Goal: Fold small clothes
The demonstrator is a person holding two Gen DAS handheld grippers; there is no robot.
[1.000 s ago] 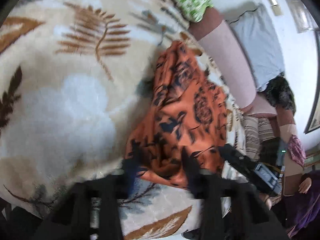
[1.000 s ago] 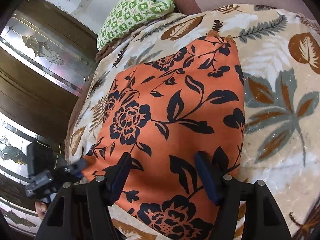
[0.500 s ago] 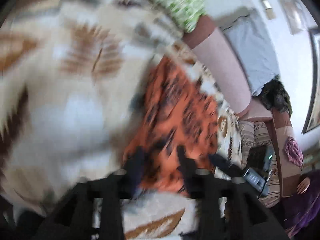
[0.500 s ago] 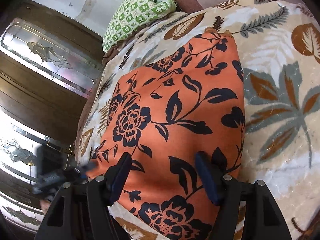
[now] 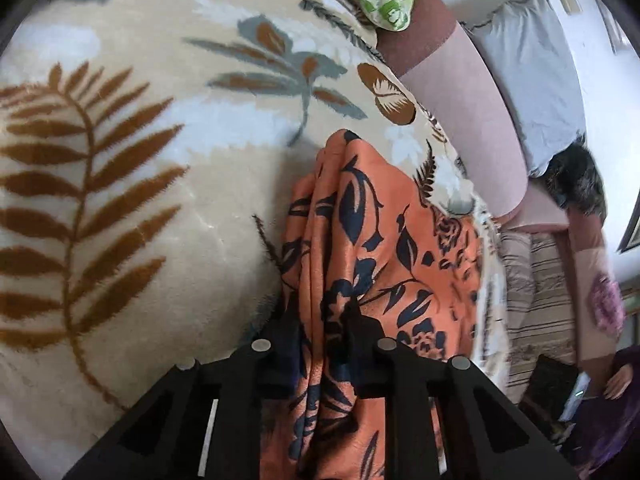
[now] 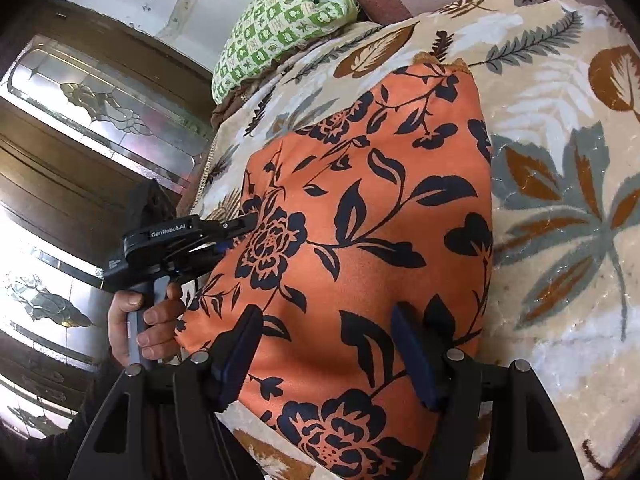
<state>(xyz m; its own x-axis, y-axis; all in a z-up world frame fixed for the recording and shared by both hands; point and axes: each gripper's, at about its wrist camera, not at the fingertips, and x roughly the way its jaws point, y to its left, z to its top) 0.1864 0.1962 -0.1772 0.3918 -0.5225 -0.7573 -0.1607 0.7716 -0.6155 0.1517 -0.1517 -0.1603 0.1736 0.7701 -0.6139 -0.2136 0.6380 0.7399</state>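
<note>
The orange floral garment (image 6: 360, 240) lies spread across the middle of the right wrist view on a leaf-patterned blanket (image 6: 560, 220), while in the left wrist view its gathered edge rises from the lower centre, bunched in vertical pleats. The left gripper (image 5: 320, 340) has that edge between its fingers and the jaws are closing narrow on it, so the step in hand looks like taking hold of one side to start a fold. The right gripper (image 6: 328, 344) hovers at the bottom of its frame with jaws wide and nothing pinched, the cloth only beneath them. The next move likely calls for lifting the pinched edge and carrying it across the flat part, with the right side pinning or catching the cloth. A green checked pillow (image 6: 280, 24) sits at the upper centre, clear of the work; a sofa arm (image 5: 460, 92) borders the blanket at upper right.
</note>
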